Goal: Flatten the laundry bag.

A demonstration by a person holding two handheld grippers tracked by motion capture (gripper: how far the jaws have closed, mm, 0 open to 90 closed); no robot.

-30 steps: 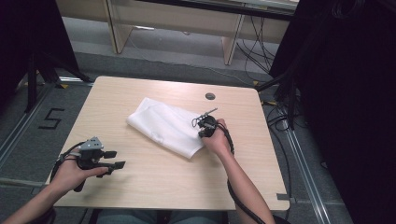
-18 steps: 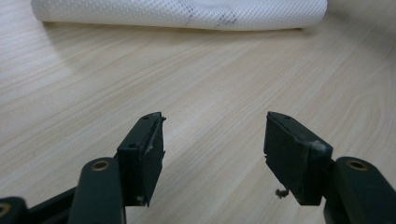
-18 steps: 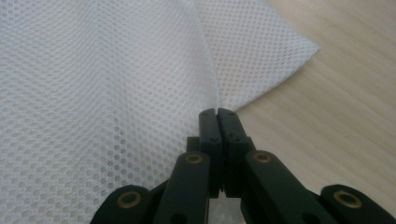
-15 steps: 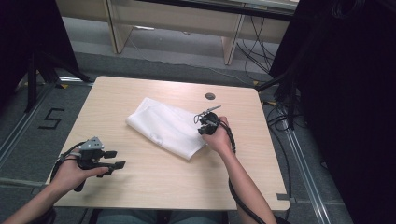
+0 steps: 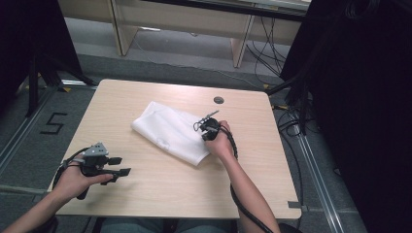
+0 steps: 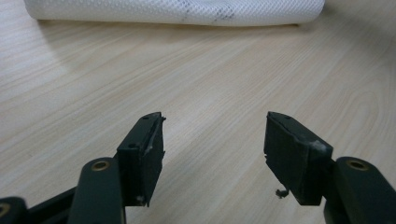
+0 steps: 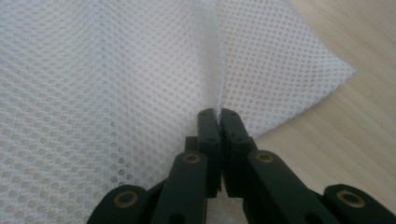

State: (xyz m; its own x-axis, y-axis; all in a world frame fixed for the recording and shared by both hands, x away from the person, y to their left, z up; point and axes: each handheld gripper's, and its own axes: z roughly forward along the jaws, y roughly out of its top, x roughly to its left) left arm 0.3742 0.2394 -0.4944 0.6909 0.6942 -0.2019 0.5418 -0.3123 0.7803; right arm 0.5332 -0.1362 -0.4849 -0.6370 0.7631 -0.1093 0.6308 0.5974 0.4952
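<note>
Pressed flat together, the black jaws of the right gripper [image 7: 218,116] have just been closing and now pinch a raised fold of the white mesh cloth [image 5: 170,131], a soft honeycomb-textured fabric lying folded near the middle of the pale wood-grain table [image 5: 160,189]. The left gripper [image 6: 215,140] hovers over bare wood well apart from the cloth, its blocky jaws spread wide around nothing.
</note>
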